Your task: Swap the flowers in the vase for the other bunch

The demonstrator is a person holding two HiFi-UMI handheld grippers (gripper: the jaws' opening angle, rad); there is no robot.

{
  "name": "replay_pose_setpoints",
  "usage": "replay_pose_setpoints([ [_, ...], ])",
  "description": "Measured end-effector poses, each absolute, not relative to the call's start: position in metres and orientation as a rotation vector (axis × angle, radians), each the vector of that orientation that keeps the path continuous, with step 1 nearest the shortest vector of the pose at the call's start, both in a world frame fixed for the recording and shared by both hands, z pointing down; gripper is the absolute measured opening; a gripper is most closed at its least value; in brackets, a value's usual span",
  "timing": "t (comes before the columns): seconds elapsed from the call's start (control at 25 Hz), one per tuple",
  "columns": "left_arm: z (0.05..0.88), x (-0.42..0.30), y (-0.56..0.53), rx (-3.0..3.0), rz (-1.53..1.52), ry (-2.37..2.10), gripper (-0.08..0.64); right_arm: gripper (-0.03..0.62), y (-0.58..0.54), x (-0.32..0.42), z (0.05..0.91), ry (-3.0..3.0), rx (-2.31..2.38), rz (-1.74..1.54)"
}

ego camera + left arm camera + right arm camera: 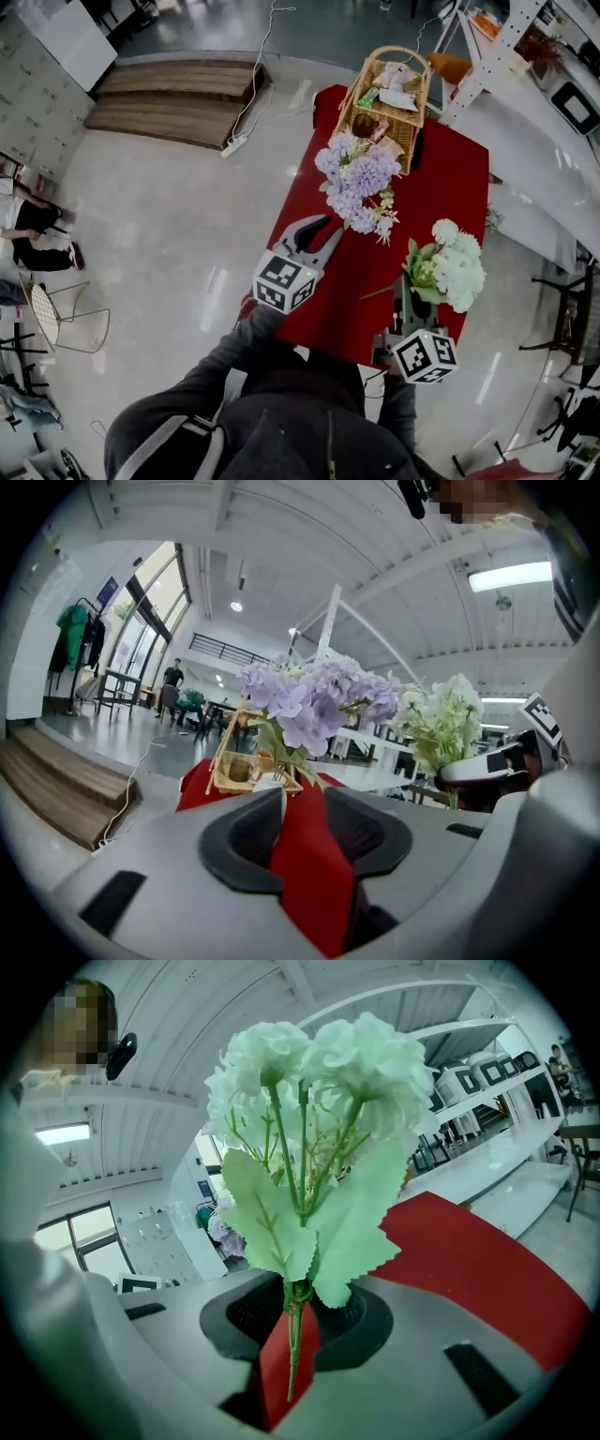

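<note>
Purple flowers (361, 178) stand in a white vase on the red table (441, 178); the blooms hide the vase from above. In the left gripper view a bit of the vase (267, 780) shows under the purple flowers (314, 700). My left gripper (328, 225) hovers at the table's left edge, just short of them, open with nothing between its jaws (302, 803). My right gripper (410, 281) is shut on the thin green stems of a white and green bunch (455, 267), held upright over the table's near right part (298, 1312).
A wicker basket (389, 94) with small items sits at the table's far end, right behind the vase. White shelving (525, 122) runs along the right. Wooden steps (173, 103) and a power strip (234, 143) lie on the floor at left.
</note>
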State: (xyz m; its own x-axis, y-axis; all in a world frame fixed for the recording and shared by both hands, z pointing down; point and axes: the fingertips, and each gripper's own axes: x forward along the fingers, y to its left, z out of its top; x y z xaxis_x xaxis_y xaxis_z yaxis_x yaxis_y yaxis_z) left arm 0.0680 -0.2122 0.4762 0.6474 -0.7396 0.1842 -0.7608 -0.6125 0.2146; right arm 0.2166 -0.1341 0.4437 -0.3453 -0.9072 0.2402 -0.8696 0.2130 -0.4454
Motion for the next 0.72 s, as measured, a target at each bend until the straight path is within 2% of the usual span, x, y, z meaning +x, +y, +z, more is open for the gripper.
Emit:
replay_pose_setpoints([
  [0.08, 0.486, 0.073, -0.221, 2.562, 0.136, -1.236, 0.353, 0.074, -0.138, 0.219, 0.444, 2.393, -1.742, -0.798],
  [0.2, 0.496, 0.076, -0.233, 2.524, 0.154, -1.307, 0.462, 0.074, -0.143, 0.224, 0.447, 2.395, -1.731, -0.812],
  [0.32, 0.495, 0.079, -0.244, 2.512, 0.112, -1.351, 0.485, 0.074, -0.147, 0.23, 0.45, 2.403, -1.729, -0.825],
  [0.72, 0.497, 0.082, -0.269, 2.542, 0.142, -1.436, 0.486, 0.074, -0.154, 0.237, 0.456, 2.403, -1.718, -0.849],
])
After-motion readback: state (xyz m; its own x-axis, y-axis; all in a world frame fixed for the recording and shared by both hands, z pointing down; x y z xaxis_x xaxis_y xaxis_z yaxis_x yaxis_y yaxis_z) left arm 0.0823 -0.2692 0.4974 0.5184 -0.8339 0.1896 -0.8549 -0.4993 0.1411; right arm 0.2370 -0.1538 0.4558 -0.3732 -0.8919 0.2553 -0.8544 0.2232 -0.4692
